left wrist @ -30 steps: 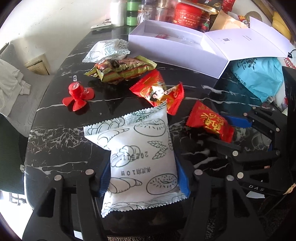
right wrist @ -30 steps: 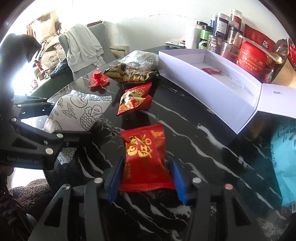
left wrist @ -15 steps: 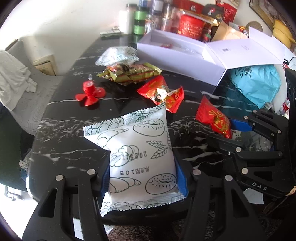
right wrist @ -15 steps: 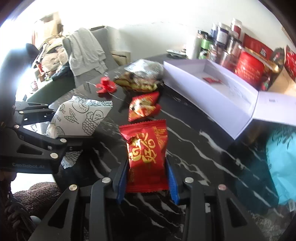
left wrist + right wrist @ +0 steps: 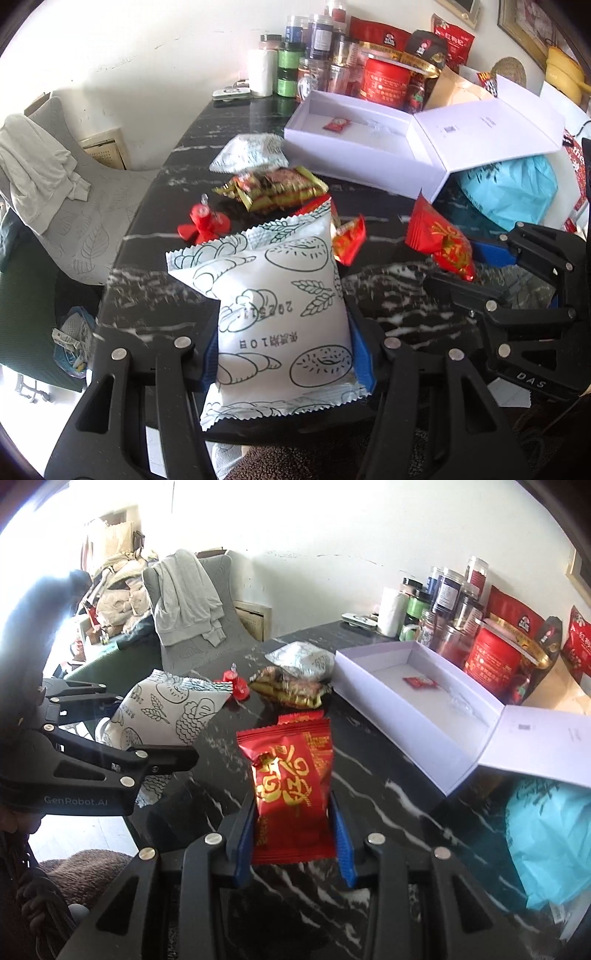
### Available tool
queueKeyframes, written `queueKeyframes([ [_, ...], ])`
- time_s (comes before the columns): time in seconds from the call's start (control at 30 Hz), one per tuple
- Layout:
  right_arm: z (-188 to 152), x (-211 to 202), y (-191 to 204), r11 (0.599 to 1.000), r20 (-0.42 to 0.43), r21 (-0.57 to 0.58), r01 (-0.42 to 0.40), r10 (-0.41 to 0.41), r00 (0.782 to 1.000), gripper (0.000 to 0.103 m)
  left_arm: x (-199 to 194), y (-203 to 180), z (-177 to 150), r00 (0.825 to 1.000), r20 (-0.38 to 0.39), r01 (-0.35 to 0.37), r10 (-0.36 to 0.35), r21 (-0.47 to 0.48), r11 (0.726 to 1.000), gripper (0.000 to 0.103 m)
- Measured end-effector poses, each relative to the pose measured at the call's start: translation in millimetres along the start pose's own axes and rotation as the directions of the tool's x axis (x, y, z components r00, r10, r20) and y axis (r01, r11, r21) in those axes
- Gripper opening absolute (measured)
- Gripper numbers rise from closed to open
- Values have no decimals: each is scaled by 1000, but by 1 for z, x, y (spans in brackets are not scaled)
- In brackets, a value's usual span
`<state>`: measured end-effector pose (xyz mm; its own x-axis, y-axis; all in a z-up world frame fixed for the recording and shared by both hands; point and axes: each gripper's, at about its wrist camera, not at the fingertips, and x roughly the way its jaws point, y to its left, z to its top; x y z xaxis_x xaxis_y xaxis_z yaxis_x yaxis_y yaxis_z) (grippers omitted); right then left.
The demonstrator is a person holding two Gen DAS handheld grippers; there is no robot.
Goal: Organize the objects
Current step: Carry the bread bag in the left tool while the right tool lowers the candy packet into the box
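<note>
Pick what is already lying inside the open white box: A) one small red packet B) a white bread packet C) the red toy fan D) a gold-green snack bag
A: a single small red packet lies on the floor of the white box; nothing else shows inside in either wrist view.

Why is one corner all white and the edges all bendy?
Right wrist view: bright light from the upper left washes out the clutter behind the chair. Both views: the fisheye lens curves the wall and table, with dark round corners.
</note>
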<state>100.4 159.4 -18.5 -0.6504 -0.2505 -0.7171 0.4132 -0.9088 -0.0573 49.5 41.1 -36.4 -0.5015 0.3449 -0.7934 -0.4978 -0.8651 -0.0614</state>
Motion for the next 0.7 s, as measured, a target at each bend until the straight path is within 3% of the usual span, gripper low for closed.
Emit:
queueKeyframes([
  [0.27, 33, 7, -15, 999, 13, -2, -45, 45, 999, 38, -2, 10, 38, 1000, 20, -7, 7, -5, 1000, 55],
  [0.7, 81, 15, -44, 999, 45, -16, -52, 53, 998, 38, 20, 7, 98, 1000, 21, 12, -13, 57, 998, 55],
])
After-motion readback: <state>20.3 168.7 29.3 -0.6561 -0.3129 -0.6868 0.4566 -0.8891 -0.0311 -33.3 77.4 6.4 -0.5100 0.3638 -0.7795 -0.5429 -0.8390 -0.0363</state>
